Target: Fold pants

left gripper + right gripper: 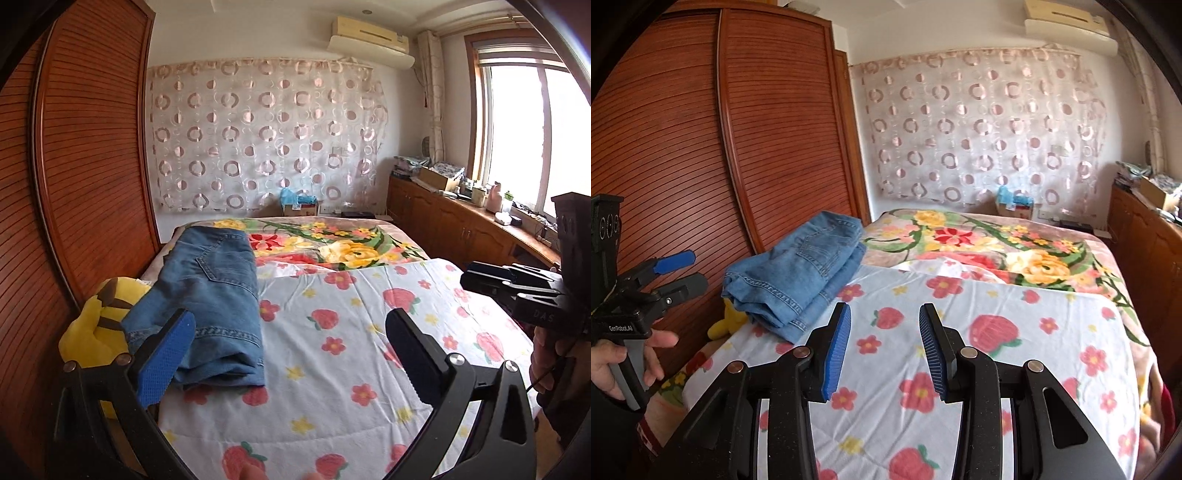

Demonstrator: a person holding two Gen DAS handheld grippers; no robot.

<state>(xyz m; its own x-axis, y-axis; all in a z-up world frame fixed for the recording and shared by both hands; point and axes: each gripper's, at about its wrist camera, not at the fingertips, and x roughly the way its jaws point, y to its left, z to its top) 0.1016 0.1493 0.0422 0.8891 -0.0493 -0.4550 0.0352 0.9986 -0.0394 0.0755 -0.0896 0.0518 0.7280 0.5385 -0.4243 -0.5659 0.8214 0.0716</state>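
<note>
Blue denim pants [214, 295] lie folded in a stack at the left edge of the bed, and they also show in the right wrist view [801, 273]. My left gripper [291, 350] is open and empty, held above the strawberry quilt [351, 332], its left finger just in front of the pants' near end. It shows from the side in the right wrist view [683, 273]. My right gripper [884, 347] is open and empty above the quilt [997, 350], to the right of the pants. It also shows at the right edge of the left wrist view [517, 280].
A yellow plush toy [92, 325] lies between the pants and the wooden slatted wardrobe [74, 166] on the left. A floral blanket [332, 240] covers the far bed. A wooden cabinet [461, 221] with clutter runs under the window at right.
</note>
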